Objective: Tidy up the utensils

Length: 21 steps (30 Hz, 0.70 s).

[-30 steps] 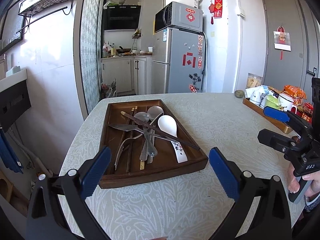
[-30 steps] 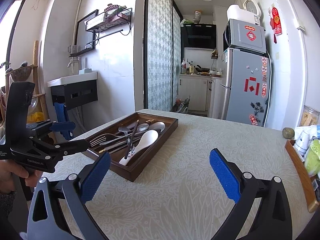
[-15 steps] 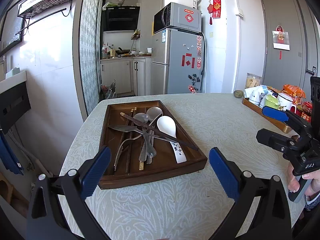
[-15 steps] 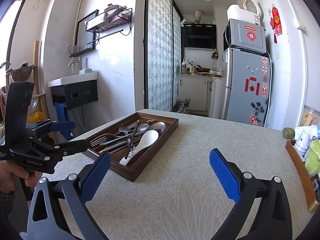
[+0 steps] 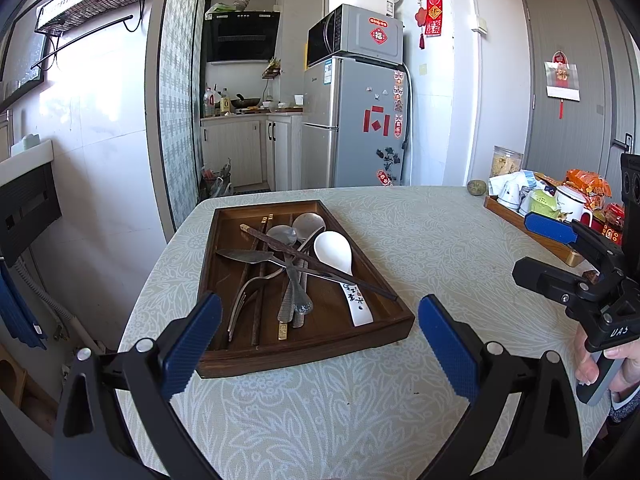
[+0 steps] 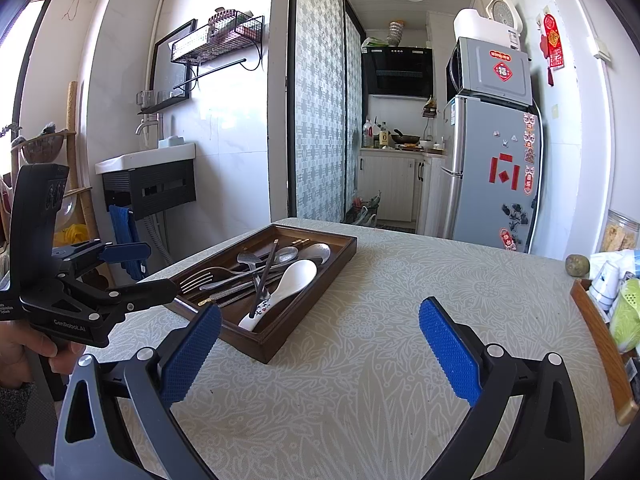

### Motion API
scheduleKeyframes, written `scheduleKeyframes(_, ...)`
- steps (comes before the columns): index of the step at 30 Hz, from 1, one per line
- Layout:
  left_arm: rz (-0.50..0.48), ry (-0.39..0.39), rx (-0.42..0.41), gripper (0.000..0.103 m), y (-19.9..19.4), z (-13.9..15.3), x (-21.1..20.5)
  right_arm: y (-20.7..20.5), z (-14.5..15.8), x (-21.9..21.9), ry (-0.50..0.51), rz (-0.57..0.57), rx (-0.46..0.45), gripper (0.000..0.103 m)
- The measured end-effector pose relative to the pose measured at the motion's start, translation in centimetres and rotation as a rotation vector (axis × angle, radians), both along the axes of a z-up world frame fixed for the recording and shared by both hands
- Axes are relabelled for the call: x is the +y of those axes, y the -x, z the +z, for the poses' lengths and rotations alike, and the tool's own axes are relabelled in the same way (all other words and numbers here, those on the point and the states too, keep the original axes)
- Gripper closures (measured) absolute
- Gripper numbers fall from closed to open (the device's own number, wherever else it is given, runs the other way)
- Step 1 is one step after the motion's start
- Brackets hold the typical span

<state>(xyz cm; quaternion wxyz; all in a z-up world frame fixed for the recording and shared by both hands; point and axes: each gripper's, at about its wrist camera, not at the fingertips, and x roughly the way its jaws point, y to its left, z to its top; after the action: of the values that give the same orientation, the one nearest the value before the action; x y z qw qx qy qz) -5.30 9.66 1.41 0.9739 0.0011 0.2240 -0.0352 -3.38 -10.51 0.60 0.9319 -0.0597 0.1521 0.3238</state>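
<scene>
left wrist: faces tray [image 5: 304, 350] near | right wrist: from its right | shared: tray

A table [image 5: 400, 232] covered in a pale floral-patterned cloth carries a dark wooden tray [image 5: 304, 350] of jumbled utensils near its left edge. At the far right — well apart — sits a second wooden tray [image 5: 536, 236] crowded with cups and packets, a small round stone-like object [image 5: 477, 187] just beside it.

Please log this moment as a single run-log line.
left gripper: open, empty | right gripper: open, empty | utensils: jumbled in wooden tray | sorting: not started
</scene>
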Motion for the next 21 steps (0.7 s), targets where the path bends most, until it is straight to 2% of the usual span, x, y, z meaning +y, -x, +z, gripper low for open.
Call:
scheduleKeyframes(5,0.0,-0.001,0.0,0.003,-0.01,0.01,-0.01,-0.38,-0.12,-0.31,-0.01,-0.026,0.018,0.003)
scheduleKeyframes(13,-0.002,-0.002,-0.001,0.003,-0.07,-0.02,-0.02,0.51,0.02,-0.33,-0.013,-0.053,-0.031,0.003)
scheduleKeyframes(21,-0.005,-0.002,-0.004,0.003,0.0,-0.03,-0.03,0.54,0.05,-0.32,-0.014,-0.057,-0.033,0.003)
